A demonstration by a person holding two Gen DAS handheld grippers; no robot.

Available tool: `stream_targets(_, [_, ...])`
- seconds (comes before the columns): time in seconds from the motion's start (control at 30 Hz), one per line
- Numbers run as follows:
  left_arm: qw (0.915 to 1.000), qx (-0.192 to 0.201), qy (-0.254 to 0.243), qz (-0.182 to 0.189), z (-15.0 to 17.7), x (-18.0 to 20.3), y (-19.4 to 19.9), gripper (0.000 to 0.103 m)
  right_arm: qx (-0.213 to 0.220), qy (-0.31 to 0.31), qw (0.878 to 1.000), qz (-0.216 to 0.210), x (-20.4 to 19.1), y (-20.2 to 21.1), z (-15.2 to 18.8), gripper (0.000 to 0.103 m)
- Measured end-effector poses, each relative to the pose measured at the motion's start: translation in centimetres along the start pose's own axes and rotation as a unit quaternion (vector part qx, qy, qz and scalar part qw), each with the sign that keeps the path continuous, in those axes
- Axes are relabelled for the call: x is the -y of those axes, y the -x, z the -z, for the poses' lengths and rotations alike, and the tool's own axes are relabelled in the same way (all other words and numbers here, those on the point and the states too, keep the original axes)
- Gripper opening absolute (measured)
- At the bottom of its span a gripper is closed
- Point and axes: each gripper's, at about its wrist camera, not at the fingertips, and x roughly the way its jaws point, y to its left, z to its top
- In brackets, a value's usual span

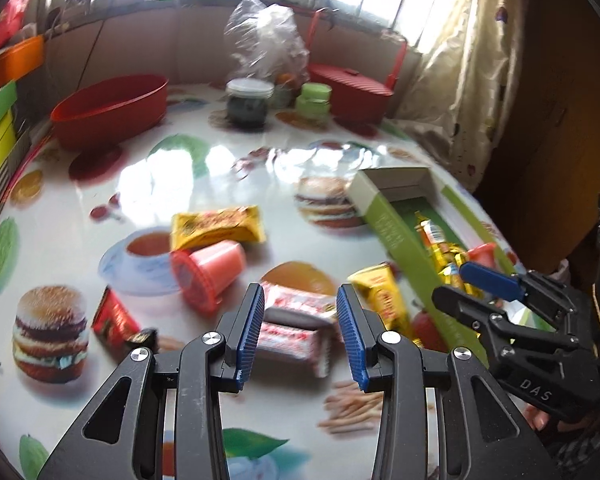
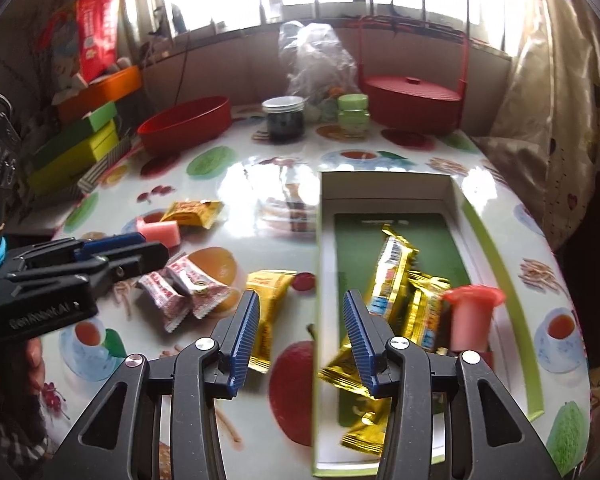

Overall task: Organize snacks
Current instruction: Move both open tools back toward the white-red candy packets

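Item: left gripper (image 1: 300, 334), jaws apart and empty, above two red-and-white wrapped snacks (image 1: 296, 322) on the table (image 1: 160, 168) beside the green box (image 2: 496, 252); advice: straddle one packet only, close squarely; right gripper (image 2: 300, 338) open, empty

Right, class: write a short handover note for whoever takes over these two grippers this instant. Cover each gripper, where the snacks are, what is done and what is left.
Left gripper: open, empty, above the white and red packets on the table.
Right gripper: open, empty, over the near left wall of the green box.
Done: several gold packets and one pink jelly cup lie in the box.
Left on the table: a yellow packet, a second pink jelly cup, a red packet, the white and red packets, and a yellow packet beside the box.
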Motion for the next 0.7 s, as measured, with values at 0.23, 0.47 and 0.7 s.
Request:
stream_targets(0.23, [0.9998, -0.01, 0.014, -0.011, 0.9, -1.6, -0.2, 0.039, -0.022, 0.024, 0.999, 0.027, -1.5, -2.1, -0.7, 0.044])
stream_targets(0.47, [0.9993, -0.018, 0.027, -0.018, 1.8, -3.2, -0.4, 0.039, -0.021, 0.044, 0.999, 0.002, -2.9, -2.1, -0.9, 0.044])
stream_targets(0.7, [0.9993, -0.025, 0.026, -0.01, 2.0, -2.7, -0.5, 0.039, -0.051, 0.054, 0.997, 0.008, -4.2, -3.9, -0.7, 0.044])
